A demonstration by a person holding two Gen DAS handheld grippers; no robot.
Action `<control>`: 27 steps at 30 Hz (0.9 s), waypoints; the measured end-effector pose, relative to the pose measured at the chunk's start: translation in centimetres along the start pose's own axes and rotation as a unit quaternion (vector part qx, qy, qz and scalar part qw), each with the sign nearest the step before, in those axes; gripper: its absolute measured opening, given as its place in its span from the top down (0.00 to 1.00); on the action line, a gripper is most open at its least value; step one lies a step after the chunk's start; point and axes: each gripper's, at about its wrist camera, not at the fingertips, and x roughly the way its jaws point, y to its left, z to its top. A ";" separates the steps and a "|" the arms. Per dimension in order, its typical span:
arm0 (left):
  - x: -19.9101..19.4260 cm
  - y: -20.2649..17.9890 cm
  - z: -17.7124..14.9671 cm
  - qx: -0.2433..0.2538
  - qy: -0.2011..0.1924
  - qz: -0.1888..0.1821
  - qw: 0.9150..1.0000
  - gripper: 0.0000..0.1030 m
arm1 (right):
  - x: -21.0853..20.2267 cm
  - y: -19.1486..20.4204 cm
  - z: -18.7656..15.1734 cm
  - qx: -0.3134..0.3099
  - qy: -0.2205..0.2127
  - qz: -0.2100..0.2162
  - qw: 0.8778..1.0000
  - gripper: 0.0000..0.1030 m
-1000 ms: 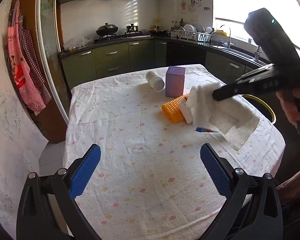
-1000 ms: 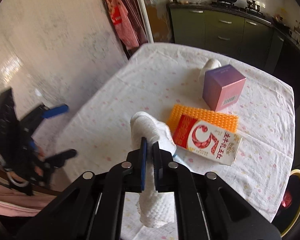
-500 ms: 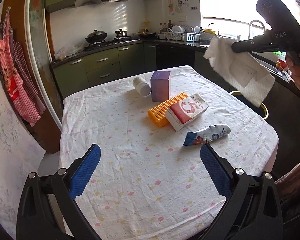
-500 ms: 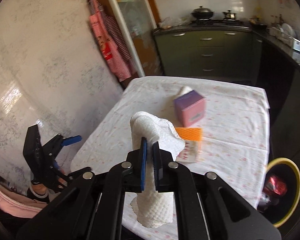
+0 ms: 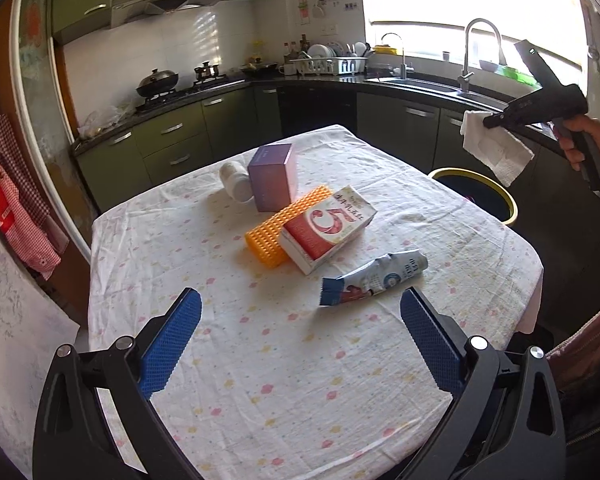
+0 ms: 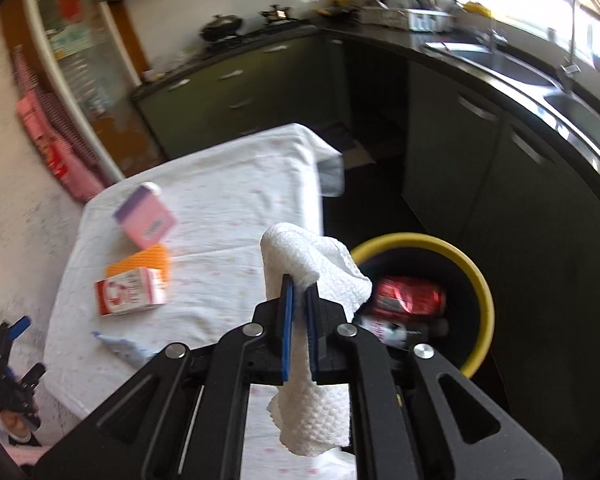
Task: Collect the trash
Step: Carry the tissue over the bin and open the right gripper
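1. Right tool [image 6: 299,300] — clenched on a white paper towel [image 6: 316,264], which drapes over the pads and hangs below them. In the left wrist view the towel [image 5: 494,148] hangs in the air at 2 o'clock, off the tabletop's [image 5: 260,360] edge.
2. Bin [image 6: 482,280] — yellow-rimmed, on the floor beside the tabletop; red packaging already lies inside. In the right wrist view it sits at 3 o'clock of the towel, near but not directly beneath.
3. Left tool [image 5: 296,344] — released, jaws wide, nothing between them; hovers over the near tabletop.
4. Remaining on the tabletop: crumpled pouch [image 5: 374,276], red-and-white carton [image 5: 328,228], orange bristled mat [image 5: 284,228], purple box [image 5: 272,182], white bottle [image 5: 234,180].
5. Step in hand, as judged: carrying the towel to the bin. The next move calls for centring it over the opening, then letting go.
6. Change from the earlier frame — the towel has left the tabletop, uncovering the pouch and carton; the bin has come close in the right wrist view.
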 end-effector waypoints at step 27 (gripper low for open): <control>2.4 -4.8 2.2 0.179 0.000 -0.102 0.979 0.05 | 3.0 -2.0 -4.9 0.026 0.024 0.004 0.999 0.60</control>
